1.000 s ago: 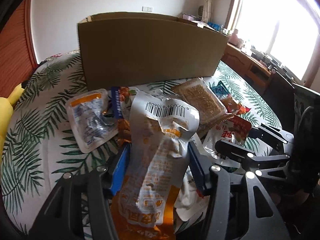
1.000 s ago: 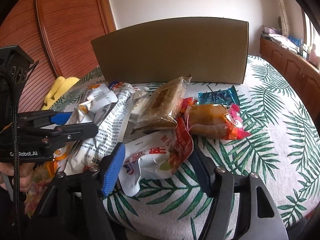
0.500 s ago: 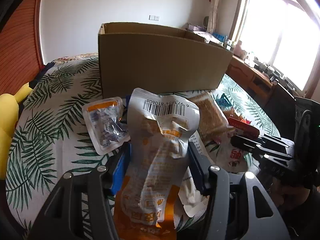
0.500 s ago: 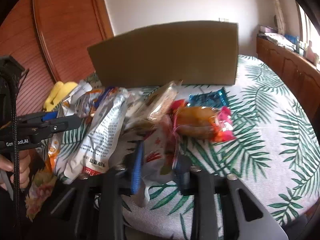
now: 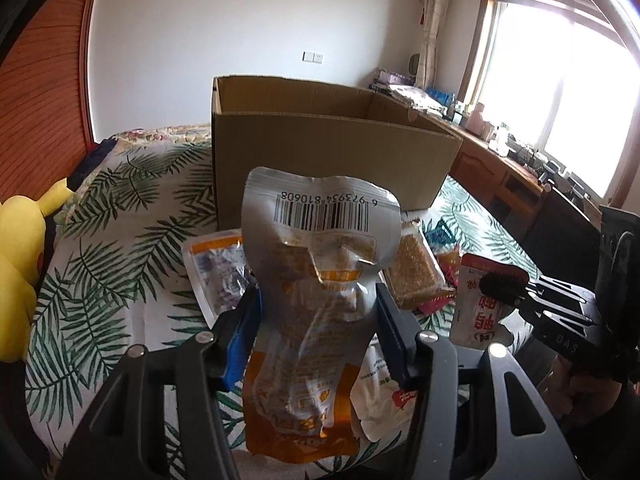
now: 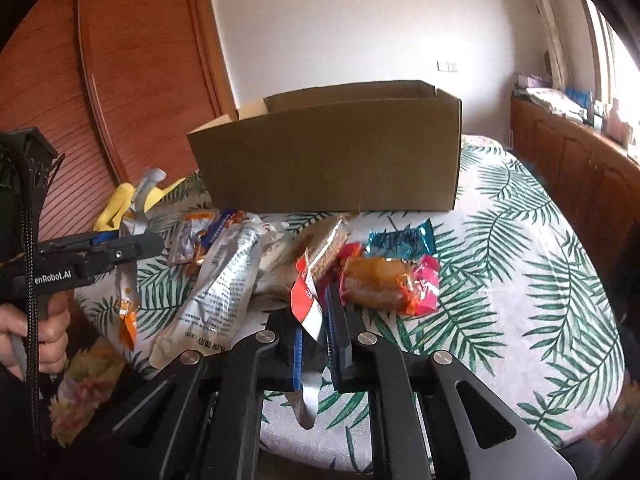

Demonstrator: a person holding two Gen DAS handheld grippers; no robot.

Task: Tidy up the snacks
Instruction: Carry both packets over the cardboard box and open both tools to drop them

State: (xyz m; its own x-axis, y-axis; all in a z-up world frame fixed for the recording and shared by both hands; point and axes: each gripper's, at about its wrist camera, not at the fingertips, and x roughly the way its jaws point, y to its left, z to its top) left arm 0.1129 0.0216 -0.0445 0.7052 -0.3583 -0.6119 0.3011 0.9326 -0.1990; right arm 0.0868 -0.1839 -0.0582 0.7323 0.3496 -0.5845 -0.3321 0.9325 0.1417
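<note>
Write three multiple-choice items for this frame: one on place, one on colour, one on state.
1. Where is the open brown cardboard box?
A. behind the snack pile
B. on the floor
C. beside the window

2. What colour is the twisted wrapper nearest the box?
A. green
B. blue
C. black

3. What is the right claw doing?
A. hanging open
B. shut on nothing
C. shut on the red-and-white pouch

Answers: 1 A, it stands on the leaf-print cloth past the snacks. 2 B, shiny blue foil. 3 C, the pouch is pinched between its pads.
</note>
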